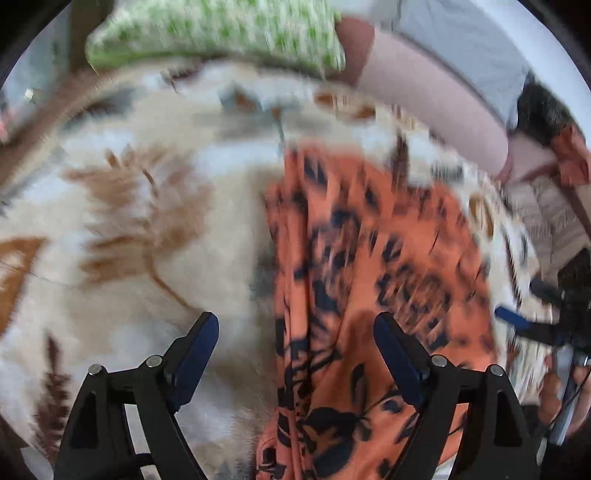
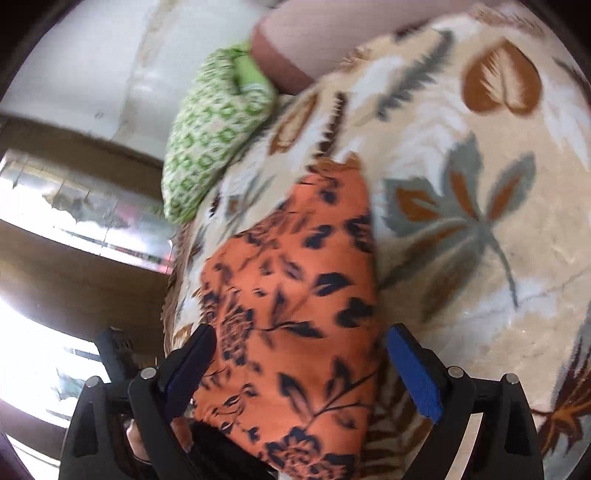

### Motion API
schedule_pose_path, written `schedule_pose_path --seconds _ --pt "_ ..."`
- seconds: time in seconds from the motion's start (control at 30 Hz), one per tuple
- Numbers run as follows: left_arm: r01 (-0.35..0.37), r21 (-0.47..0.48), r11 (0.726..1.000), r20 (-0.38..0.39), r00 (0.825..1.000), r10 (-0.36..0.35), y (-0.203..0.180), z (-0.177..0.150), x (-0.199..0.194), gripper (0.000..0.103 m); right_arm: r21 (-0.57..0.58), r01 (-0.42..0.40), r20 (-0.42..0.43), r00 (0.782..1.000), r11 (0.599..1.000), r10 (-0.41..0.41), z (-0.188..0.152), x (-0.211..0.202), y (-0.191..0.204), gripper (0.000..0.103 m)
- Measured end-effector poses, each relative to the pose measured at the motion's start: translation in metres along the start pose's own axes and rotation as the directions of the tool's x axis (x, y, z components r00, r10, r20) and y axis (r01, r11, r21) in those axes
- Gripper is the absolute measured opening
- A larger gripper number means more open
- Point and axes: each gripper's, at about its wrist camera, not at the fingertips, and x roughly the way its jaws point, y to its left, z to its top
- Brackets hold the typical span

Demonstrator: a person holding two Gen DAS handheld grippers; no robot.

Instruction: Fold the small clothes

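An orange garment with a black flower print (image 1: 369,258) lies stretched out on a cream blanket with brown and grey leaves (image 1: 147,229). My left gripper (image 1: 295,328) hangs open just above it, with the garment's left edge under the gap between the fingers. In the right wrist view the same garment (image 2: 295,295) runs away from me. My right gripper (image 2: 301,343) is open and straddles its near end without the pads pressing on the cloth. One blue pad (image 1: 511,319) of the right gripper shows at the right edge of the left wrist view.
A green and white patterned pillow (image 1: 214,33) (image 2: 214,140) lies at the far end of the blanket. A person's leg in pale pink cloth (image 1: 424,92) (image 2: 314,33) rests beside it. Brown wooden furniture with shiny shelves (image 2: 74,266) stands past the bed's left edge.
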Motion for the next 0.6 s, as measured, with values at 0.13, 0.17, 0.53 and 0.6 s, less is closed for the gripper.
schedule_pose_path --seconds 0.13,0.17,0.53,0.6 --pt "-0.050 -0.024 0.998 0.082 0.995 0.051 -0.004 -0.005 -0.020 0.087 -0.057 0.022 0.049 0.999 0.998 -0.019 -0.003 -0.006 0.012 0.095" --pt "-0.058 -0.019 0.998 0.102 0.993 0.059 -0.006 -0.006 -0.026 0.087 -0.093 0.021 0.057 0.998 0.995 -0.016 -0.002 -0.007 0.021 0.095" --pt "-0.125 0.201 0.972 0.082 0.990 0.111 -0.067 -0.048 -0.022 0.087 0.142 -0.137 -0.005 0.990 0.980 0.139 0.070 0.058 -0.034 0.093" --pt "-0.131 0.184 0.974 0.029 0.991 0.128 -0.059 -0.055 -0.004 0.088 0.136 -0.173 -0.018 0.984 0.976 0.177 0.073 0.067 -0.030 0.078"
